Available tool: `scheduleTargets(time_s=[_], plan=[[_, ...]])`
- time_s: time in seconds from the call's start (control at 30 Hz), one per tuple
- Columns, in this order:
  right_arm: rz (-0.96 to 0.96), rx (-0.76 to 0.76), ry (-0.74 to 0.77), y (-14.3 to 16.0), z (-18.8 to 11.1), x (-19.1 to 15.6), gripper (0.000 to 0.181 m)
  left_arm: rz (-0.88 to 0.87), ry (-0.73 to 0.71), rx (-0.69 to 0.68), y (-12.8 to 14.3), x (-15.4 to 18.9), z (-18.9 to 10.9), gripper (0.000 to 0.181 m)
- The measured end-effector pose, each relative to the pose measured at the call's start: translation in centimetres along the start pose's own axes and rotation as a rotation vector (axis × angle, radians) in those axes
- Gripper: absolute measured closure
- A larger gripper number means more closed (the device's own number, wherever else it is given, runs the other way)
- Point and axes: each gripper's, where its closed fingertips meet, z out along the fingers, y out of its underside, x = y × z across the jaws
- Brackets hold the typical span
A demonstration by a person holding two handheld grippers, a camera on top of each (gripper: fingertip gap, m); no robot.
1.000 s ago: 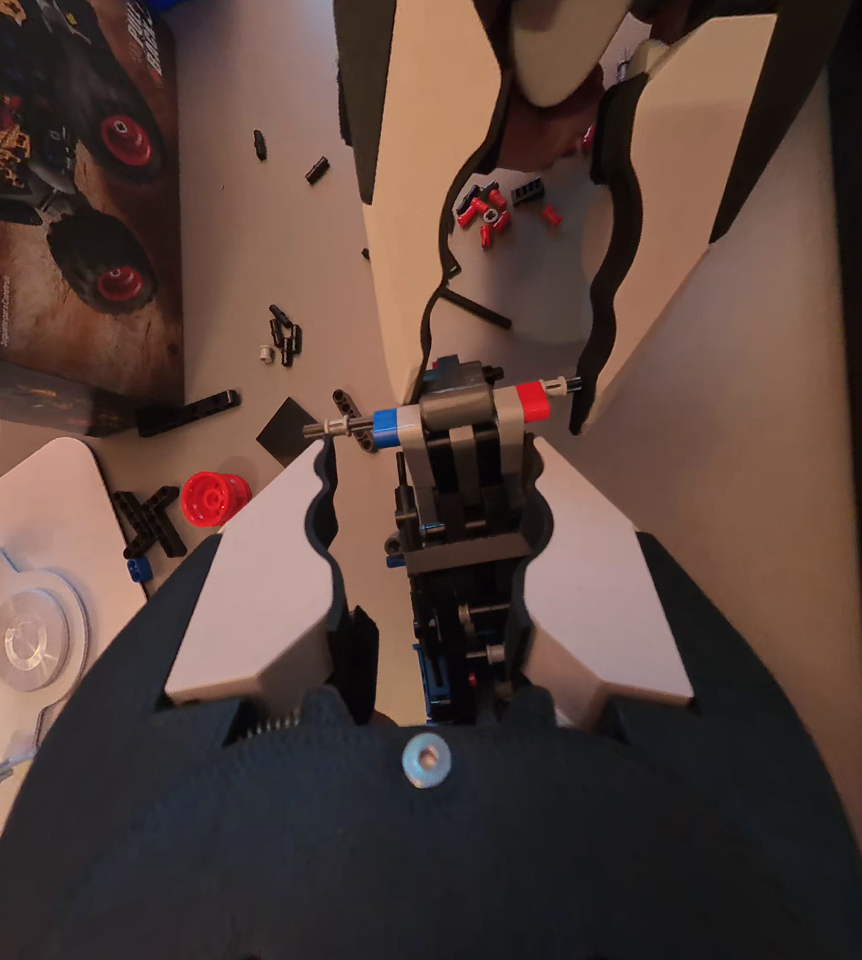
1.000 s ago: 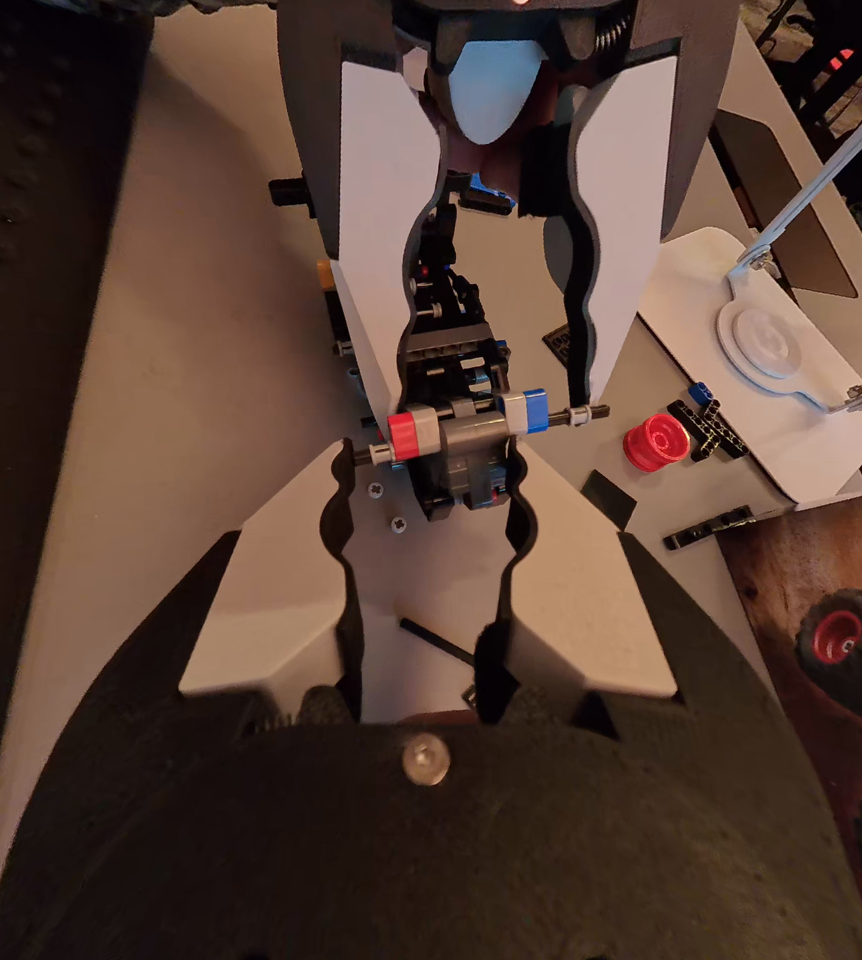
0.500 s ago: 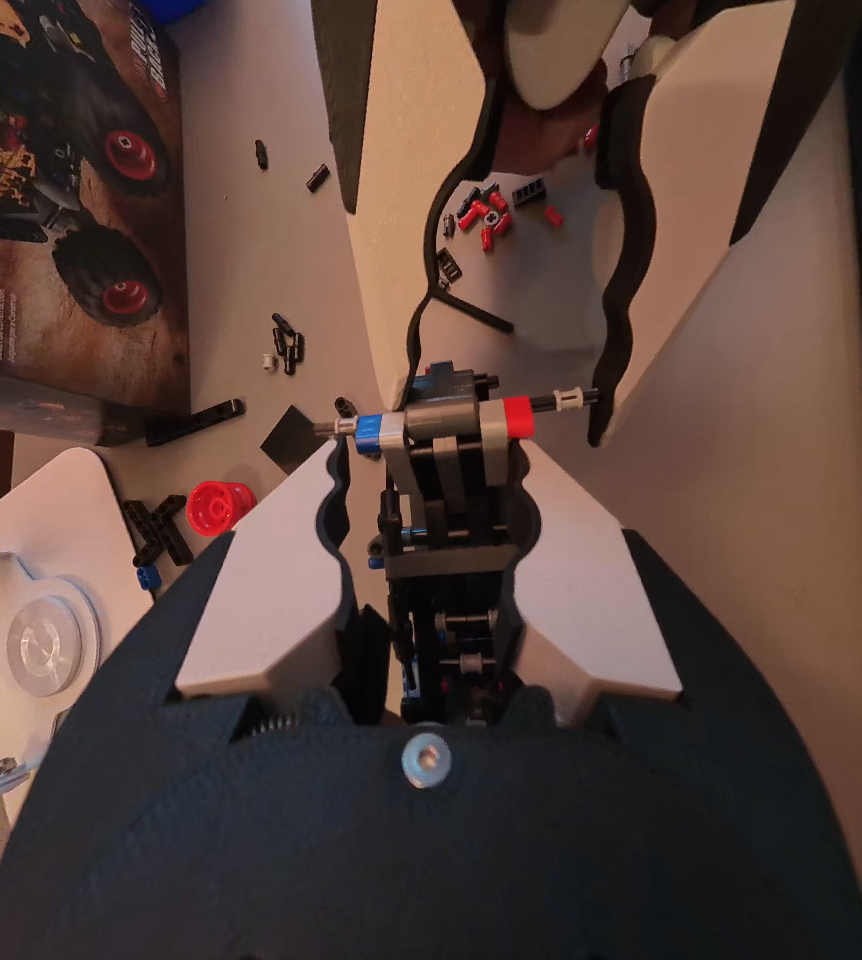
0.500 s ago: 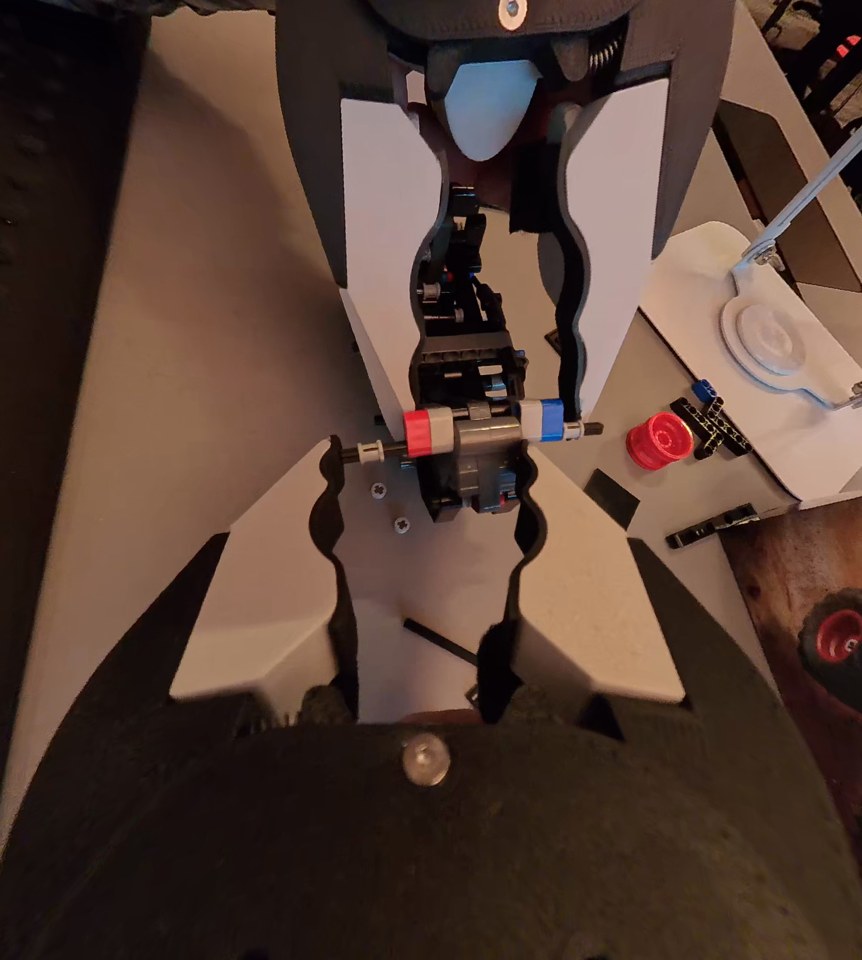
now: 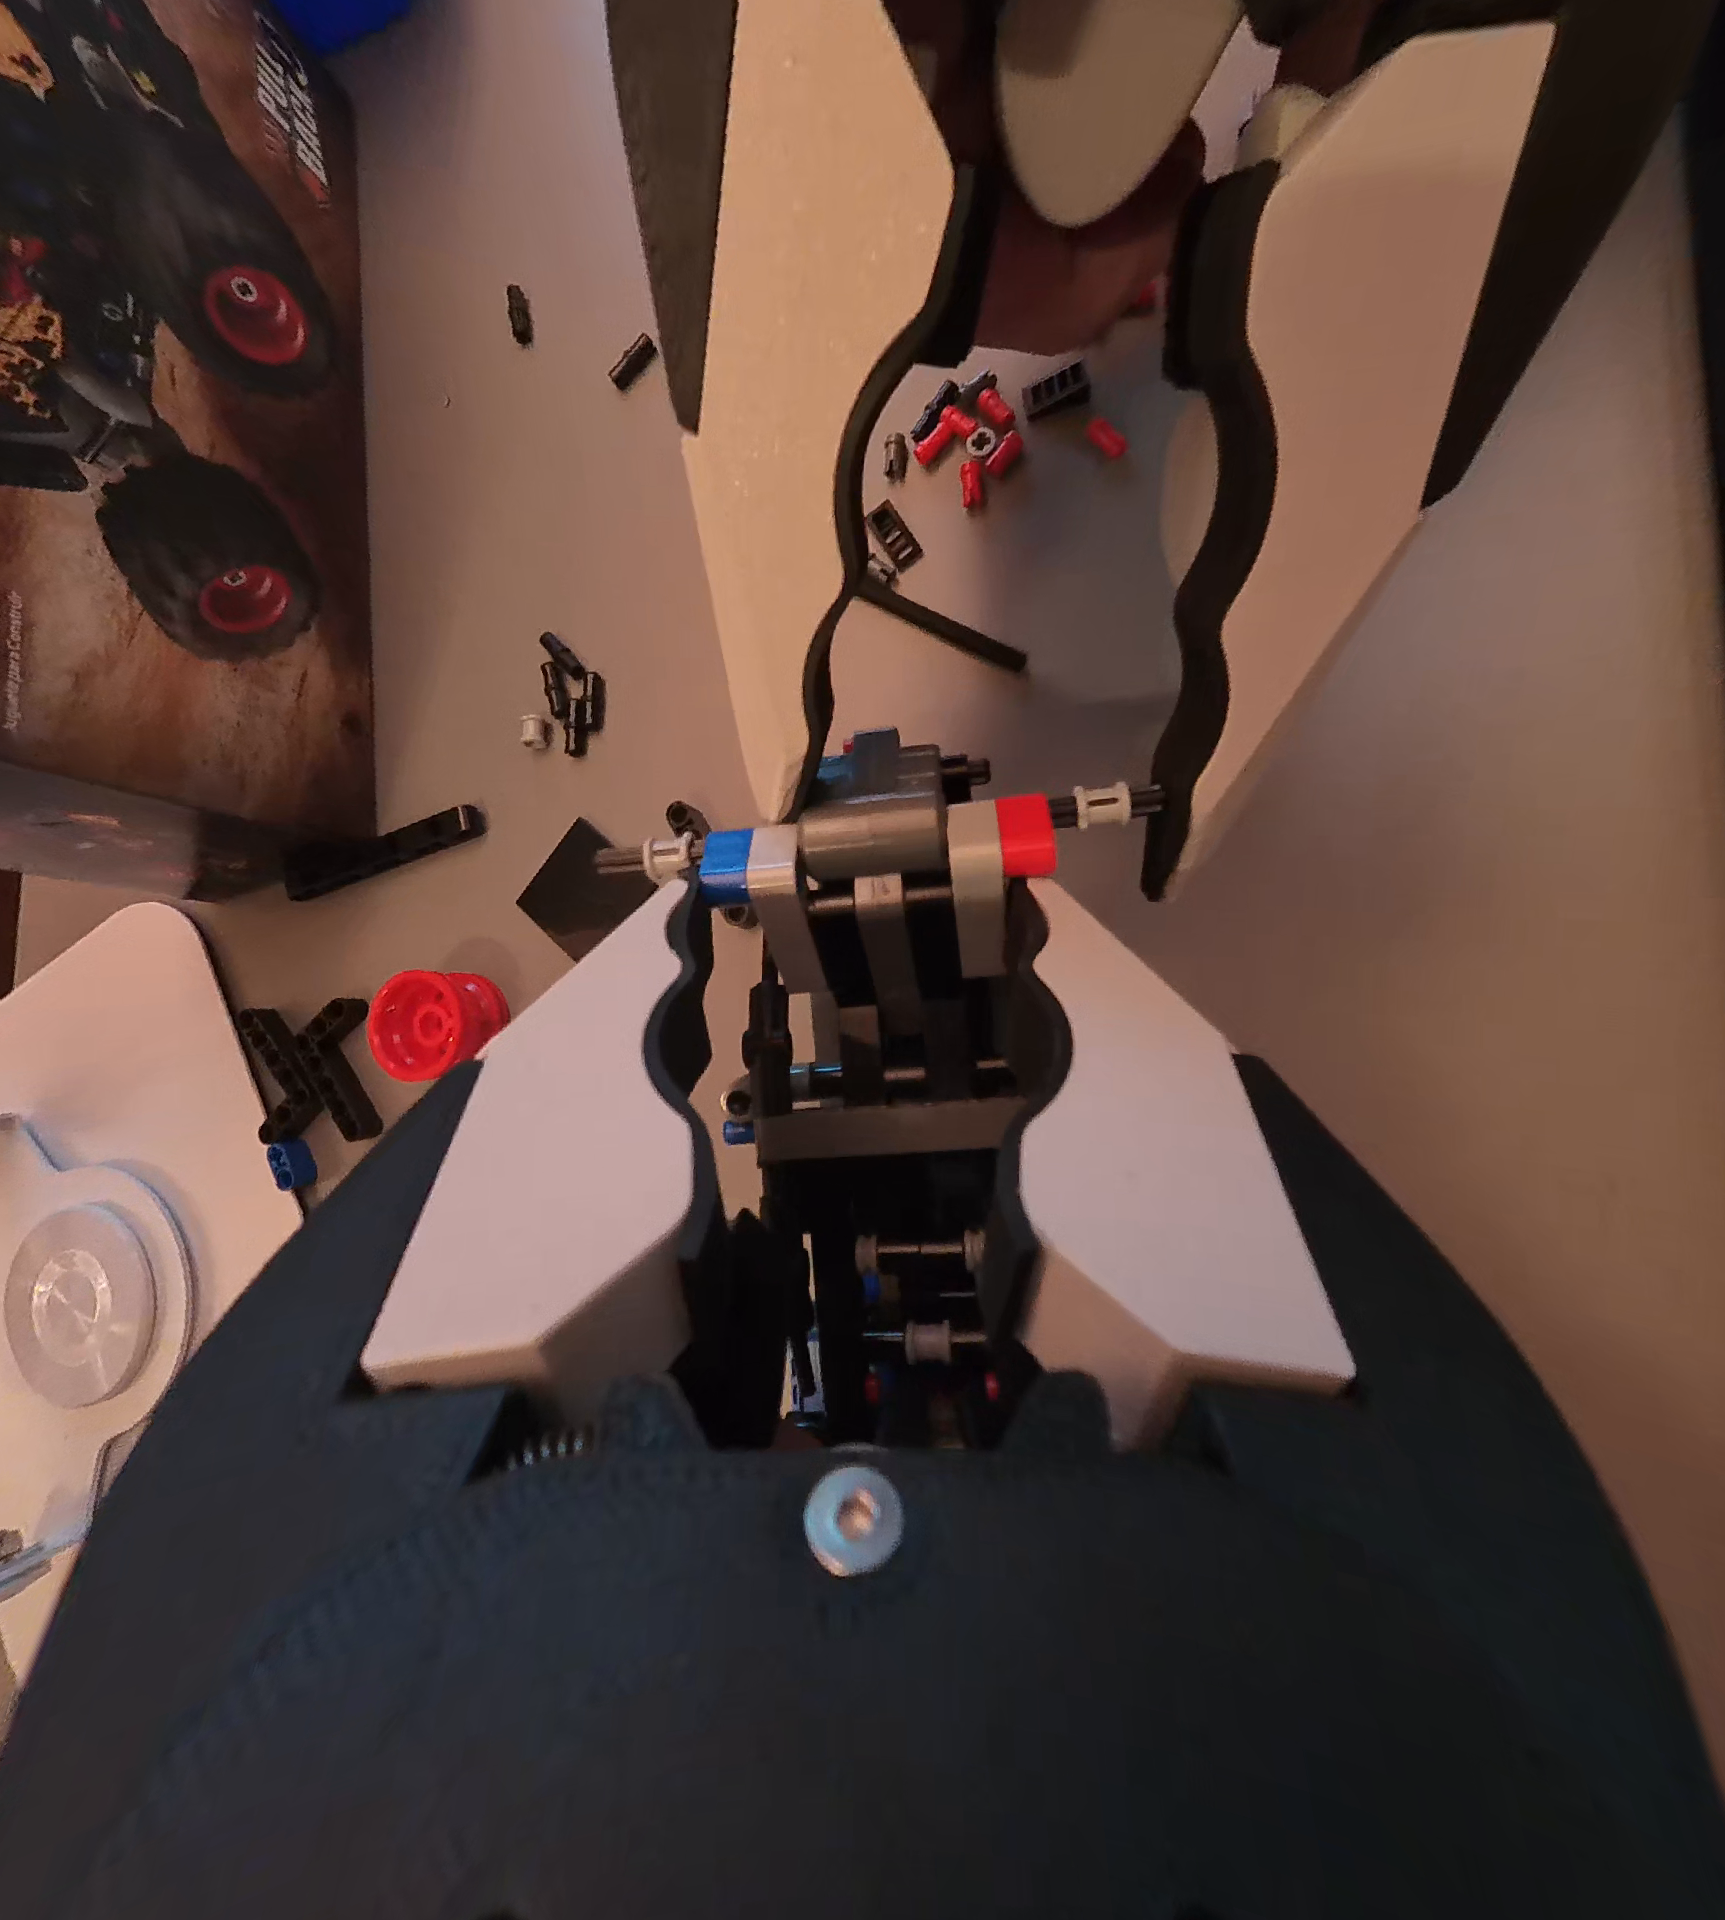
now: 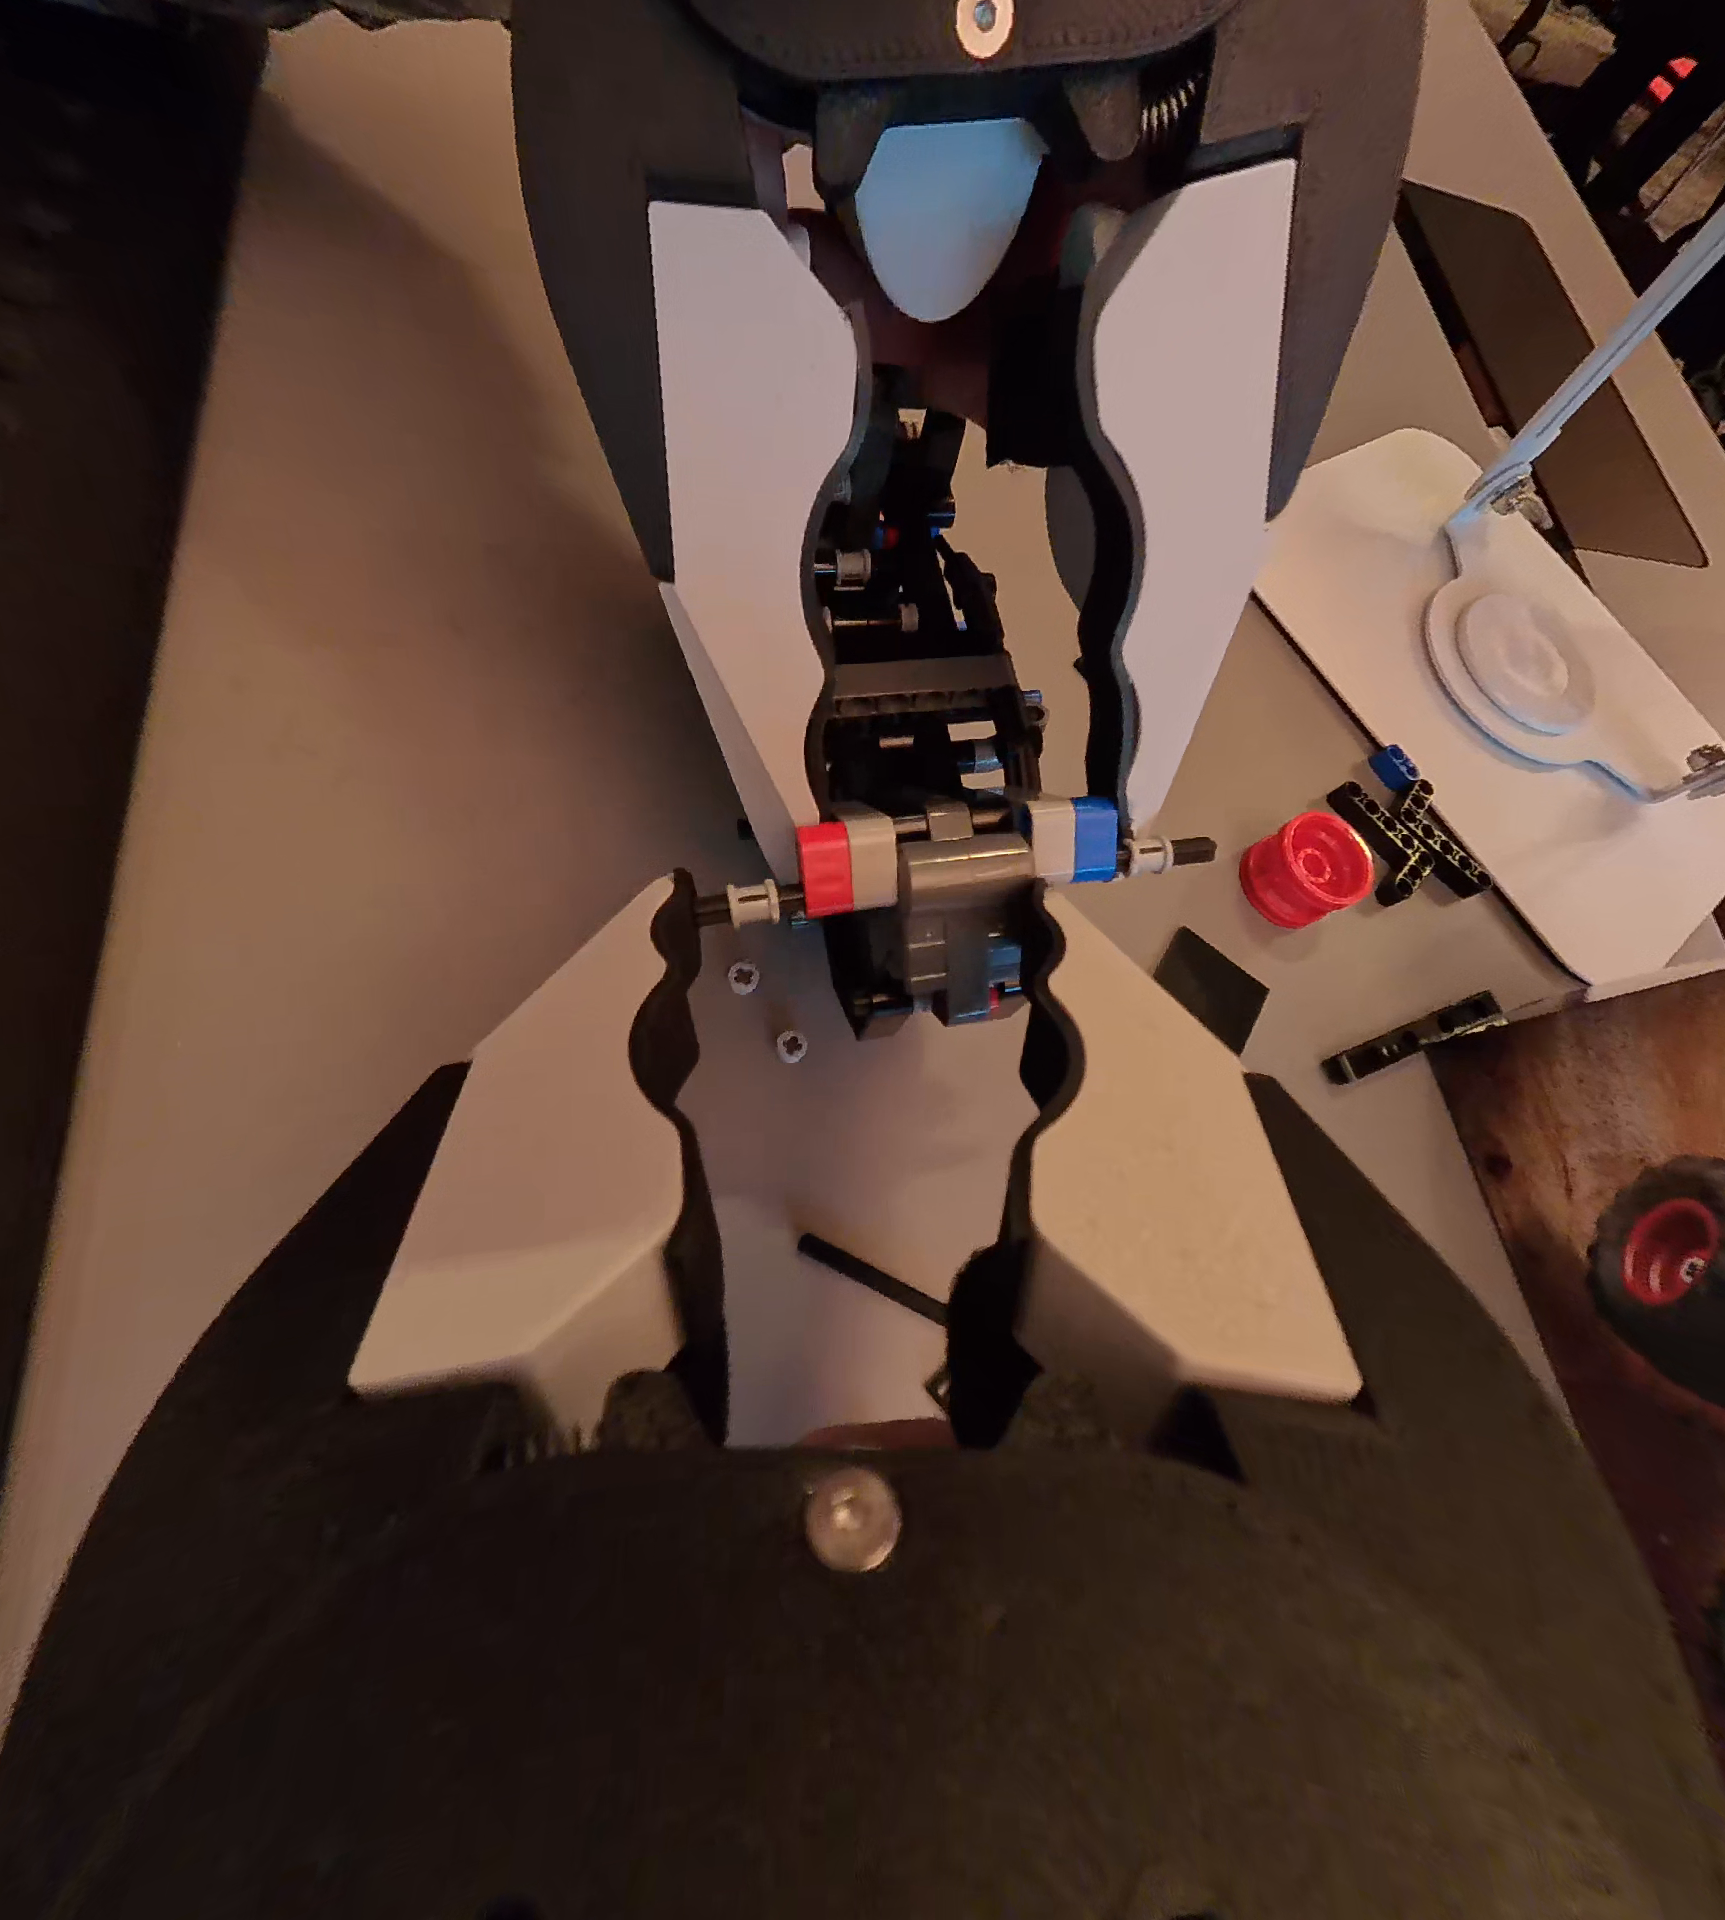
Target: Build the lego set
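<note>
A black and grey lego chassis (image 5: 868, 842) carries a cross axle with a blue bush (image 5: 728, 862) and a red bush (image 5: 1024, 836). My left gripper (image 5: 863, 914) is shut on the chassis body and holds it above the table. It also shows at the top of the right wrist view (image 6: 957, 821). My right gripper (image 6: 858, 914) is open and faces it, its fingers straddling the chassis front (image 6: 951, 914). One of its fingertips (image 6: 676, 899) touches the axle end on the red side. It appears at the top of the left wrist view (image 5: 977, 842).
A red wheel hub (image 6: 1305, 868), crossed black beams (image 6: 1409, 836) and a white stand base (image 6: 1512, 675) lie to one side, by the lego box (image 5: 110, 416). Small red pins (image 5: 972, 436), a black axle (image 6: 868, 1283) and two grey bushes (image 6: 744, 977) lie under the grippers. My two grippers' fingertips are within a few centimetres of each other.
The right gripper opened a little wider, then narrowed again around the chassis front. The left gripper tilted and shifted the chassis slightly; its grip holds.
</note>
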Motion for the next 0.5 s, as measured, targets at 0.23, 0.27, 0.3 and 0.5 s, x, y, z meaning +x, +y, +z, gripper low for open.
scheduleTargets(time_s=[0.23,0.27,0.3,0.5], plan=[[0.027,0.001,-0.007,0.06,-0.03,0.08,0.121,0.000,-0.005,-0.009,0.01,-0.12,0.04,0.126],[0.040,0.003,-0.014,0.07,-0.06,0.09,0.120,-0.003,-0.008,-0.011,0.02,-0.16,0.04,0.125],[0.040,0.006,-0.017,0.05,-0.09,0.06,0.119,-0.006,-0.009,-0.010,0.04,-0.18,0.00,0.125],[0.021,0.020,-0.005,-0.07,-0.24,0.19,0.125,-0.045,-0.002,0.006,0.17,-0.68,-0.21,0.110]])
